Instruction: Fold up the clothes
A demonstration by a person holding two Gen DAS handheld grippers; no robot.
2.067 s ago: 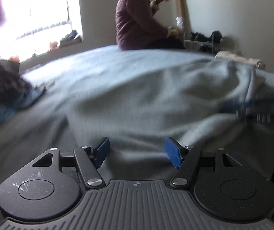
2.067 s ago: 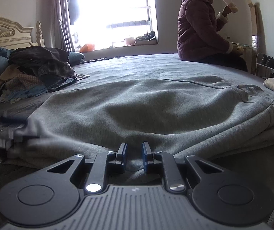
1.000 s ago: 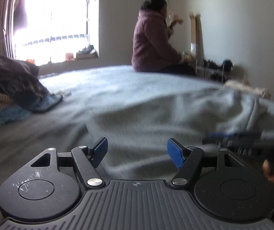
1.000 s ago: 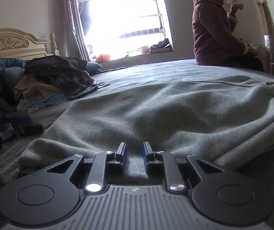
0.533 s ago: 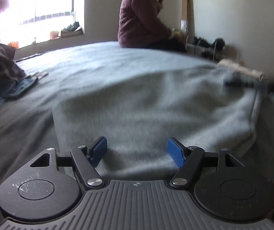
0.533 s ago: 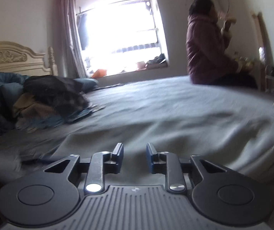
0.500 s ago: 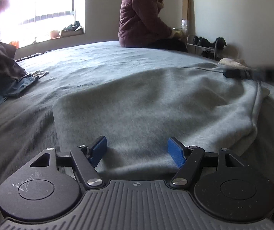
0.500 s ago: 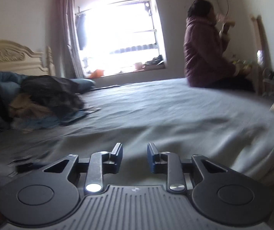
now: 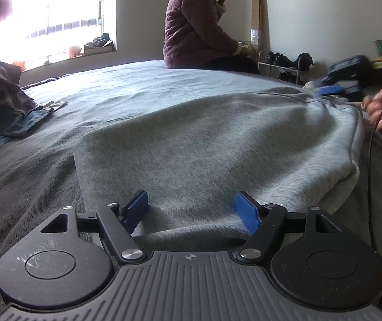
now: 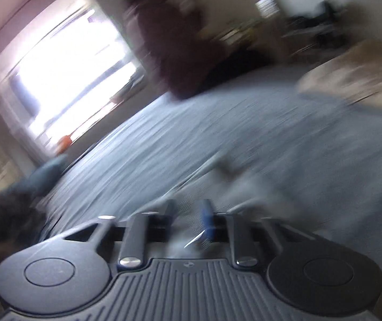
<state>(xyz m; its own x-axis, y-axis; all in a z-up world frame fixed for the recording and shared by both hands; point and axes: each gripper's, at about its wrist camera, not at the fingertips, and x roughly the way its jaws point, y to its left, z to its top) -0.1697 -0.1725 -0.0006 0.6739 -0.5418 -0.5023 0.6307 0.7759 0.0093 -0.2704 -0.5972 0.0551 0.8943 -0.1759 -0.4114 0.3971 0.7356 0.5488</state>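
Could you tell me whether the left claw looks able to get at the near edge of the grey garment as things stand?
Probably yes: the left claw stands open right over the grey garment, with nothing between.

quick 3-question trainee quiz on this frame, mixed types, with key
1. True or false: the left tool is clamped on the grey garment.
2. What lies at the far left of the bed? A) a pile of dark clothes B) a suitcase C) a lamp
3. Which view is motion-blurred?

Key:
1. False. Its jaws stand wide, pads clear of the cloth.
2. A, the pile.
3. The right wrist view.
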